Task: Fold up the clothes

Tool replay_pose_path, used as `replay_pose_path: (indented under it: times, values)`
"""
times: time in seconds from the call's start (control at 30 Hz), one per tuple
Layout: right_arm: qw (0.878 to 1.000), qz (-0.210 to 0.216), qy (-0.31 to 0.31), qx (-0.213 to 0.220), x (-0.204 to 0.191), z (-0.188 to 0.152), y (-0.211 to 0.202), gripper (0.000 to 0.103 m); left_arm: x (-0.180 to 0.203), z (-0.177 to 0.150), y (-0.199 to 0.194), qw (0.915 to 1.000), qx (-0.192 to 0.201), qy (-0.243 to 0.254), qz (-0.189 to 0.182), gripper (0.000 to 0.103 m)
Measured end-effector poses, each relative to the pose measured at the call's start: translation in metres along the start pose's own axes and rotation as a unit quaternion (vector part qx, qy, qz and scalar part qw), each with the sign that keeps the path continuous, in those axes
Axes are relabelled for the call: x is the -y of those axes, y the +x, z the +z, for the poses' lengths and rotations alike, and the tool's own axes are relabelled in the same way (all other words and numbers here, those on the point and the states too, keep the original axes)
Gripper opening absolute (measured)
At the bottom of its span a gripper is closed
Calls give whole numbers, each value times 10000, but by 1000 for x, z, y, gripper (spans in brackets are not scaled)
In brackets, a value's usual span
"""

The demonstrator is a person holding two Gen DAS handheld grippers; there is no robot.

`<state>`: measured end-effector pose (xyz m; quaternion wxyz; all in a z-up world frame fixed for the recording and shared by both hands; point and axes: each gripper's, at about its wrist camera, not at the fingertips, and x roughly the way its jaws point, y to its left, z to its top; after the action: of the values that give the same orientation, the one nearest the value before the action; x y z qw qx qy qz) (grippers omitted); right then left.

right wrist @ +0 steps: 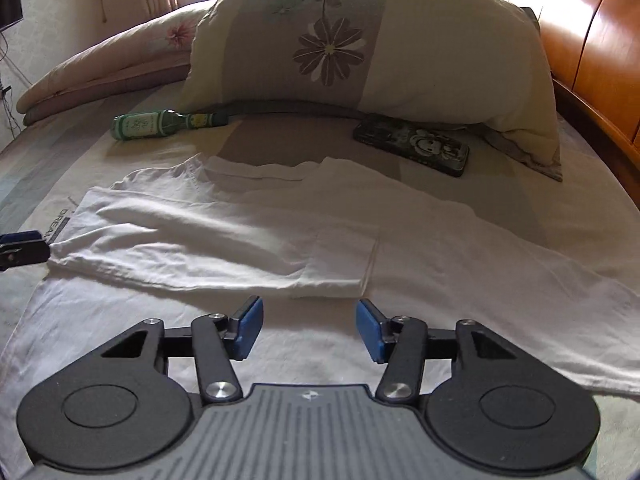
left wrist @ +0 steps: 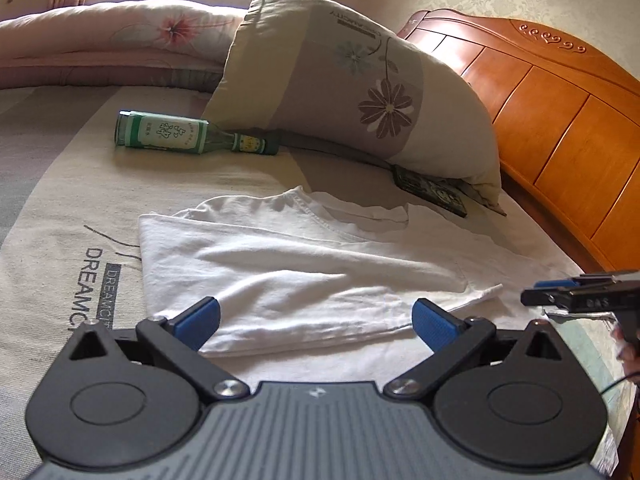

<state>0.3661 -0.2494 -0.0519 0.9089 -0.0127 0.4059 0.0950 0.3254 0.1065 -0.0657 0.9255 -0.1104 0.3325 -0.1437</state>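
White T-shirt (right wrist: 248, 232) flat on bed sheet (left wrist: 60, 216), below pillow (right wrist: 360, 40), partly folded: one side panel and sleeve already turned over body, far side still spread toward headboard (left wrist: 560, 120). Left gripper (left wrist: 316, 320) spread wide above near hem, nothing between pads. Right gripper (right wrist: 310, 328) partly spread, pads clear of cloth, nothing pinched. Remaining, by estimate: fold opposite side inward, then double lengthwise. Bottle (left wrist: 188, 136) and phone (right wrist: 412, 144) clear of garment.

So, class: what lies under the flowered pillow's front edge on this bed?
A dark phone-like case lies by the flowered pillow, one end at its edge; the green bottle points its cap there. Anything farther under is covered.
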Motion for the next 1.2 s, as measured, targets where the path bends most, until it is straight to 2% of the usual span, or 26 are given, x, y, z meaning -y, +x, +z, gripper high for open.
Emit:
replay_pose_path:
  times: [0.03, 0.1, 0.2, 0.3, 0.4, 0.43, 0.47, 0.5, 0.63, 0.77, 0.87, 0.93, 0.97, 1.0, 1.03, 1.1, 1.2]
  values:
    - [10000, -86, 47, -20, 7, 7, 13, 43, 0, 0, 1, 10000, 4, -3, -17, 101]
    - [9997, -201, 160, -53, 18, 19, 39, 27, -1, 1, 1, 10000, 19, -23, -29, 101]
    - [9992, -207, 344, 42, 31, 28, 67, 25, -4, 3, 2, 10000, 38, -20, 42, 101]
    - [9995, -59, 259, 149, 31, 30, 85, 27, -8, 5, 0, 9999, 117, -15, 105, 101]
    - [9995, -149, 63, 263, 23, 26, 90, 27, -14, 6, -2, 9997, 172, -34, 180, 101]
    - [9994, -175, -44, 298, 20, 25, 90, 25, -15, 6, -2, 9996, 183, -53, 211, 101]
    - [9993, -131, -186, 310, 16, 24, 88, 12, -16, 6, -2, 9995, 192, -66, 228, 101]
    - [9990, -72, -311, 324, 13, 23, 86, 10, -17, 6, -1, 9995, 200, -77, 240, 101]
    - [9965, -180, -643, 495, 5, 27, 80, 9, -19, 6, 1, 9994, 196, -76, 289, 101]
    - [9949, -331, -480, 829, 14, 45, 79, 9, -19, 5, 0, 9994, 212, -67, 282, 101]
    - [9959, -464, -453, 624, 14, 51, 88, 11, -20, 5, 0, 9995, 196, -71, 242, 101]
    - [9962, -622, -360, 499, 12, 49, 86, 15, -21, 5, 0, 9995, 176, -78, 240, 101]
    - [9956, -700, -276, 554, 11, 45, 79, 22, -21, 6, 0, 9995, 170, -80, 263, 101]
    - [9962, -648, -34, 582, 14, 40, 72, 29, -22, 6, 0, 9994, 165, -82, 286, 101]
    - [9964, -541, 272, 597, 18, 35, 64, 31, -22, 6, -1, 9994, 163, -85, 286, 101]
    - [9941, -191, 942, 506, 29, 21, 54, 32, -23, 6, -2, 9995, 178, -109, 217, 101]
    - [9825, 357, 1815, 218, 41, -2, 51, 32, -23, 5, 0, 9996, 161, -149, 152, 101]
